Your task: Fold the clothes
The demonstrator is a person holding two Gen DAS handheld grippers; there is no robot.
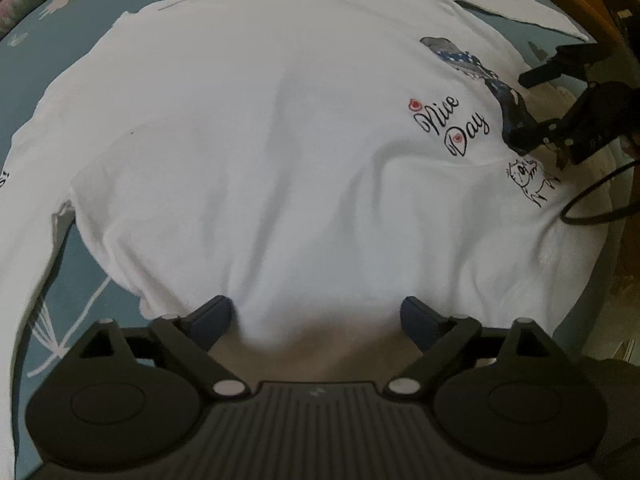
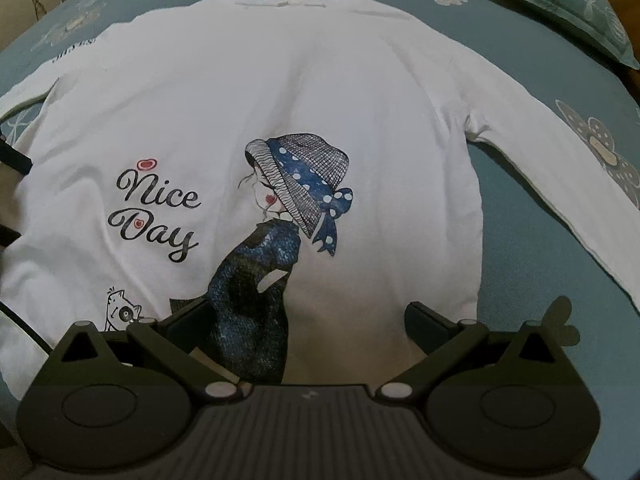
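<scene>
The white shirt (image 2: 320,100) lay spread flat on the blue flowered bedspread (image 2: 532,216), picture side up. I looked from left to right.

On the left, in my left view, one sleeve (image 1: 24,264) ran down along the edge of the bed cover. My left gripper (image 1: 316,312) was pointing down at the near edge of the shirt. Its two fingers stood wide apart. A soft bump of white cloth sat between them, but the pads did not press on it, so I was holding nothing there.

In the middle I could read the words "Nice Day" (image 2: 158,210) and see the drawing of a girl in a blue dotted hat (image 2: 300,184). A little cat drawing (image 2: 120,308) sat near the shirt's near edge.

On the right, my right gripper (image 2: 308,320) also hung over the near edge of the shirt, right by the girl's blue dress. Its fingers were wide apart too, and they held nothing. The other sleeve (image 2: 560,184) stretched out to the right across the bed cover. A pillow (image 2: 560,0) lay far off in the corner.

I saw no fold in the shirt at all. Both sleeves stuck out and the body was flat. So I thought the folding had not started yet. The sleeves and the body were all left to do.
</scene>
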